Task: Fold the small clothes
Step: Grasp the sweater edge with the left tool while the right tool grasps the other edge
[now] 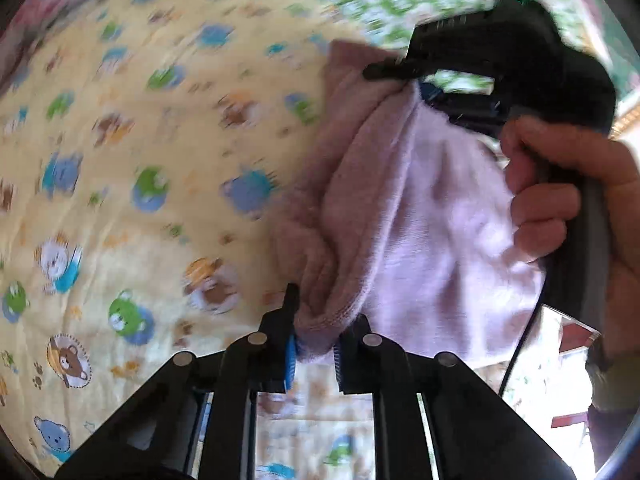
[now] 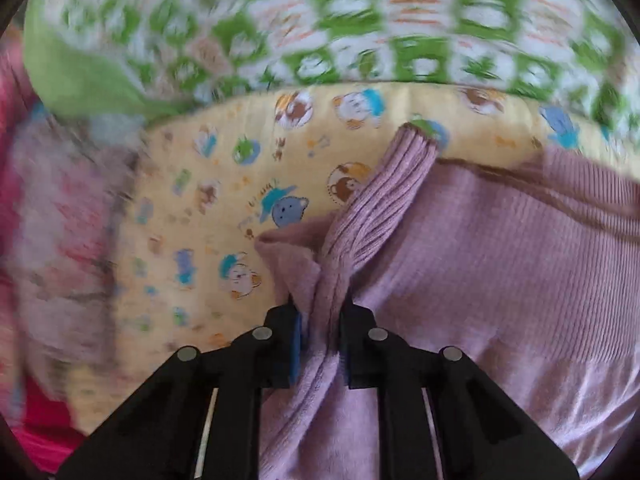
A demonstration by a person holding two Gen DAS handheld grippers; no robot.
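Note:
A small lilac knit garment [image 1: 412,208] hangs in the air between my two grippers, above a yellow bear-print blanket [image 1: 132,168]. My left gripper [image 1: 316,328] is shut on one bunched edge of it. My right gripper [image 1: 404,74] shows at upper right in the left wrist view, held by a hand, shut on the other edge. In the right wrist view my right gripper [image 2: 320,316] pinches a ribbed fold of the garment [image 2: 500,264], whose ribbed cuff [image 2: 412,148] points away. The yellow blanket [image 2: 208,200] lies beyond it.
A green and white patterned cloth [image 2: 320,24] lies along the far side of the blanket. Pink and red fabric [image 2: 44,208] is heaped at the left in the right wrist view. Both views are motion-blurred.

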